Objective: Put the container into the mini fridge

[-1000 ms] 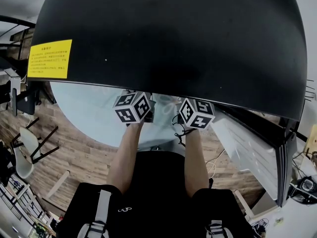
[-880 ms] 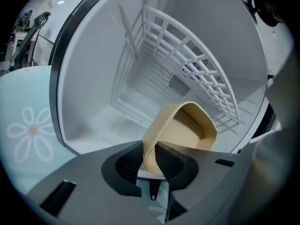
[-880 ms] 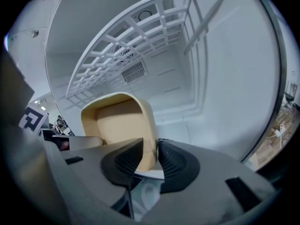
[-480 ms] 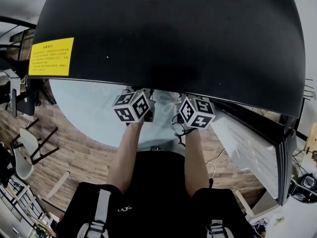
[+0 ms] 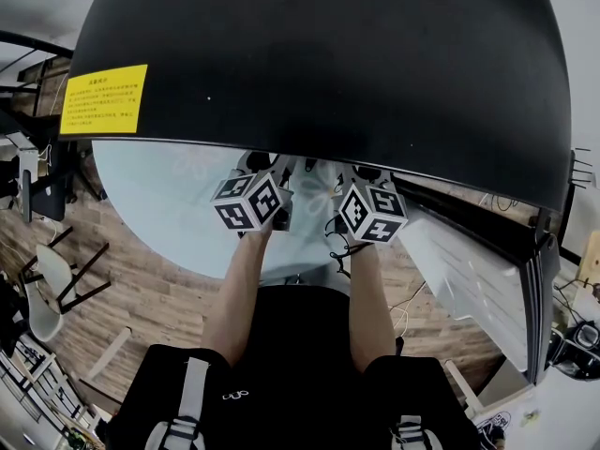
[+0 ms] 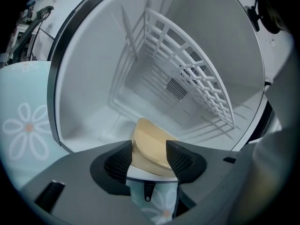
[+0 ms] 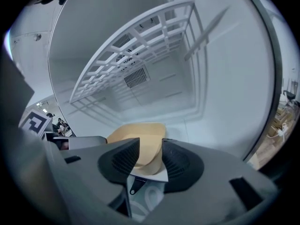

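Observation:
The container (image 6: 150,142) is a low tub with a beige lid. It lies on the white floor of the mini fridge (image 6: 93,102), just inside the opening. My left gripper (image 6: 151,154) has the container's near edge between its black pads, and its jaws are opening. From the other side, my right gripper (image 7: 150,156) has the container (image 7: 138,136) between its pads as well, and its jaws are also opening. In the head view only the two marker cubes (image 5: 249,202) (image 5: 372,212) show, under the fridge's black top (image 5: 319,64); the jaws are hidden there.
A white wire shelf (image 6: 187,69) stands inside the fridge, above a vent grille (image 6: 177,88) on the back wall. The fridge door (image 5: 469,270) hangs open at the right. The fridge stands on a pale blue flowered tablecloth (image 5: 159,204). A yellow label (image 5: 104,98) is stuck on its top.
Both marker cubes stay almost in place at the fridge's front edge. The head view has shifted a little, so slightly more tablecloth shows under the black top.

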Available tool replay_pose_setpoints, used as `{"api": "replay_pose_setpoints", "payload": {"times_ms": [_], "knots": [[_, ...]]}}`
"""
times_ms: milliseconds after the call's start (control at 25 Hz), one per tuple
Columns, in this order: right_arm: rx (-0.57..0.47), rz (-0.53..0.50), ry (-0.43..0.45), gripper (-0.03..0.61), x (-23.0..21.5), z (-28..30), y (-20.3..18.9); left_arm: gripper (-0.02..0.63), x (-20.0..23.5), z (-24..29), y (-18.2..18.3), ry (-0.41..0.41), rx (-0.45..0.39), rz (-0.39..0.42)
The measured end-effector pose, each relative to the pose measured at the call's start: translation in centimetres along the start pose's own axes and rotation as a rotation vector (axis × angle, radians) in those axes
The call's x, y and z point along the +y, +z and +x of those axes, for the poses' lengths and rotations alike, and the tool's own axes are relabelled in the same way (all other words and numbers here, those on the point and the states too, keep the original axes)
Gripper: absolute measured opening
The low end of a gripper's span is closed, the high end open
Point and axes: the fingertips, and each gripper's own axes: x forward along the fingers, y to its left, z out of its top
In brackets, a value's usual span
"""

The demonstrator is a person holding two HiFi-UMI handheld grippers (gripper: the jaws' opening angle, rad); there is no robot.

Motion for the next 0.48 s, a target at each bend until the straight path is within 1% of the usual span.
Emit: {"api": "replay_pose_setpoints", "payload": {"times_ms": [40,120,320,400,480], "knots": [[-0.005,0.0,0.0,0.153,0.0,-0.1,0.1,0.242,0.0,-0.1,0.0,0.002,-0.001,0.003],[-0.015,-0.003,-0.001,0.153,0.0,-0.3,0.4,0.273,0.0,-0.2,0.0,0.011,0.0,0.01],[-0.032,-0.011,0.004,0.153,0.2,-1.1,1.0,0.274,-0.2,-1.1,0.4,0.022,-0.016,0.021],[-0.041,-0.015,0.012,0.153,0.5,-1.5,1.3,0.235,-0.6,-1.6,0.8,0.023,-0.034,0.027],[-0.056,-0.019,0.024,0.153,0.8,-1.9,1.7,0.218,-1.1,-2.1,1.0,0.019,-0.048,0.034]]}}
